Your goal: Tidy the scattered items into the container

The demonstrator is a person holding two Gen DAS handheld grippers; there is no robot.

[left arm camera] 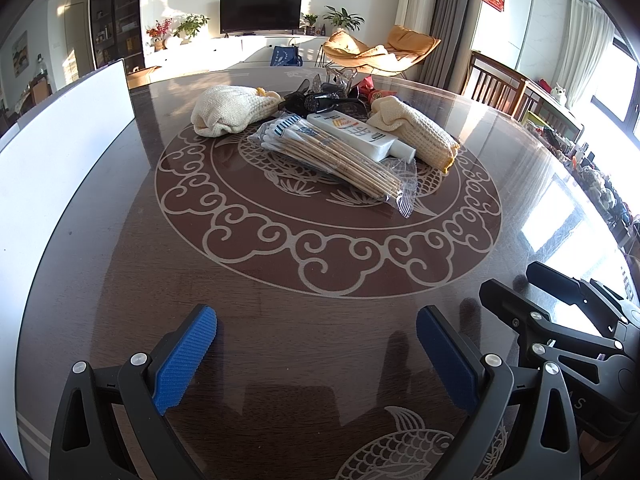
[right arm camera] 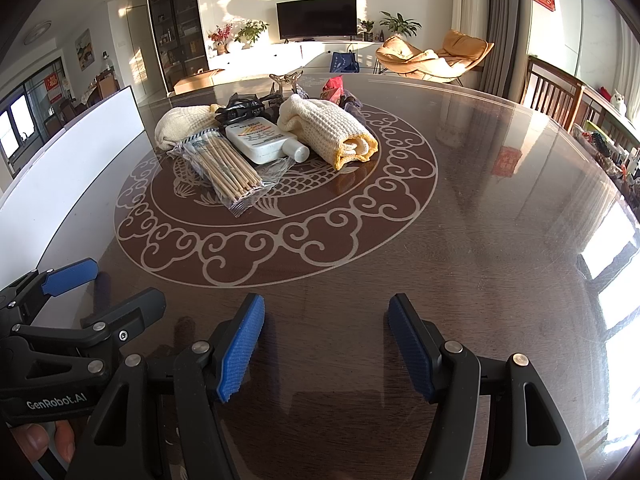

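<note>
A pile of items lies mid-table: a cream cloth (left arm camera: 224,110), a clear packet of wooden swabs (left arm camera: 332,152), a white bottle (left arm camera: 360,136), a rolled yellow-edged cloth (left arm camera: 416,136) and black hair clips (left arm camera: 316,100). The right wrist view shows the same swabs (right arm camera: 228,164), bottle (right arm camera: 264,140) and rolled cloth (right arm camera: 328,132). The white container (left arm camera: 64,152) stands at the left, only its wall showing. My left gripper (left arm camera: 317,314) and right gripper (right arm camera: 326,302) hover side by side over the near table. Both are open with nothing between their pads and well short of the pile.
The dark round table (left arm camera: 320,272) has a glossy top with a pale fish-and-cloud inlay. A red wrapped item (right arm camera: 334,84) and a small figurine (right arm camera: 286,80) sit behind the pile. Wooden chairs (right arm camera: 556,96) stand at the far right edge. A person's fingers (right arm camera: 40,440) hold the left tool.
</note>
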